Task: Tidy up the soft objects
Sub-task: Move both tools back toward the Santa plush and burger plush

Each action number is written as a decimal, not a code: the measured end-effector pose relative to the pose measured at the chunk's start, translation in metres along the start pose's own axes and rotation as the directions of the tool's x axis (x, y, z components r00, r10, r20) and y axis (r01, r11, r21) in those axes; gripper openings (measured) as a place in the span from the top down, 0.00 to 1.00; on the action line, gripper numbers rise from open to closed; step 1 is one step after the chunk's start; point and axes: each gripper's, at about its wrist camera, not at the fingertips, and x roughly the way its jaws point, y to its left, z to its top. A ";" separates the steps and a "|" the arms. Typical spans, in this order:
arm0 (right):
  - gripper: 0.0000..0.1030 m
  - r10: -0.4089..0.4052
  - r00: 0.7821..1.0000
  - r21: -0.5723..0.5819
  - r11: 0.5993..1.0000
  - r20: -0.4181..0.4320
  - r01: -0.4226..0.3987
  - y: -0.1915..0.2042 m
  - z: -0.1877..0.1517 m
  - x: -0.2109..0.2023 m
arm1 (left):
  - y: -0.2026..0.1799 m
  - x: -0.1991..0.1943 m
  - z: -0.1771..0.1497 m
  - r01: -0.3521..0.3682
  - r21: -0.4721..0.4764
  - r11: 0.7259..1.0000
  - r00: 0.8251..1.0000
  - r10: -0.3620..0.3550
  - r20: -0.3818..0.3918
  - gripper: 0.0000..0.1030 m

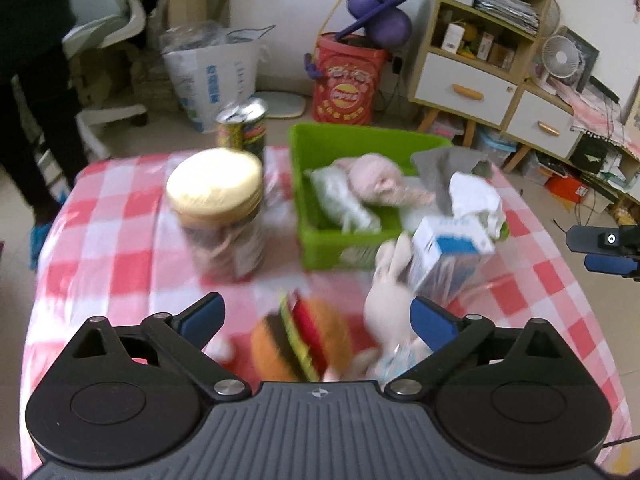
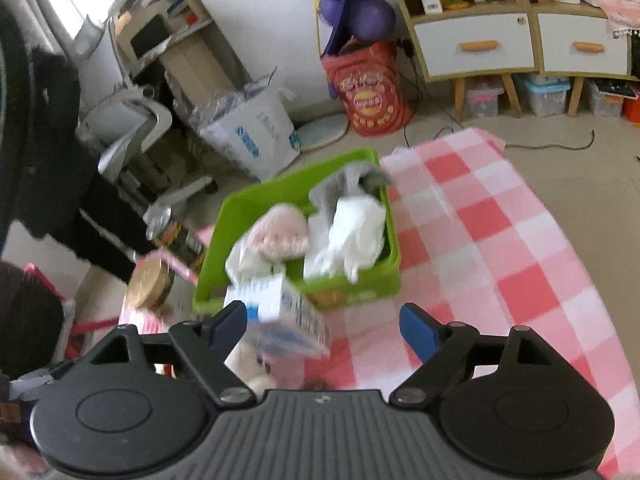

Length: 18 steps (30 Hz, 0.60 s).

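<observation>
Here the left gripper (image 1: 318, 318) stands wide, empty, above a plush hamburger (image 1: 302, 340) and white plush rabbit (image 1: 386, 304). The right gripper (image 2: 324, 326) gapes too, gripping nothing. Beyond, the green bin (image 2: 240, 216) holds a pink plush toy (image 2: 282, 234), apparently crumpled white cloth (image 2: 354, 228).

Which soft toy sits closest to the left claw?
The burger plush, lying on the checked cloth between the open left claw fingers. The white bunny sits off to the side; the pink plush is in the green bin.
</observation>
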 end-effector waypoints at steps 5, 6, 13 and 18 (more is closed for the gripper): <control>0.43 0.011 0.999 -0.003 1.000 -0.040 -0.011 0.012 -0.028 -0.001 | 0.020 -0.010 -0.028 -0.063 -0.033 0.997 0.998 0.063 -0.016 0.07; 0.43 0.012 0.999 -0.005 1.000 -0.042 -0.012 0.015 -0.033 -0.001 | 0.024 -0.012 -0.034 -0.074 -0.046 0.996 0.997 0.074 -0.014 0.07; 0.43 0.015 0.998 -0.052 0.998 -0.056 -0.018 0.032 -0.065 0.009 | 0.054 -0.010 -0.068 -0.123 -0.107 0.987 0.992 0.122 -0.023 0.06; 0.43 -0.003 0.995 -0.112 0.994 -0.102 -0.009 0.044 -0.084 0.026 | 0.073 -0.002 -0.084 -0.165 -0.122 0.979 0.986 0.162 -0.035 0.06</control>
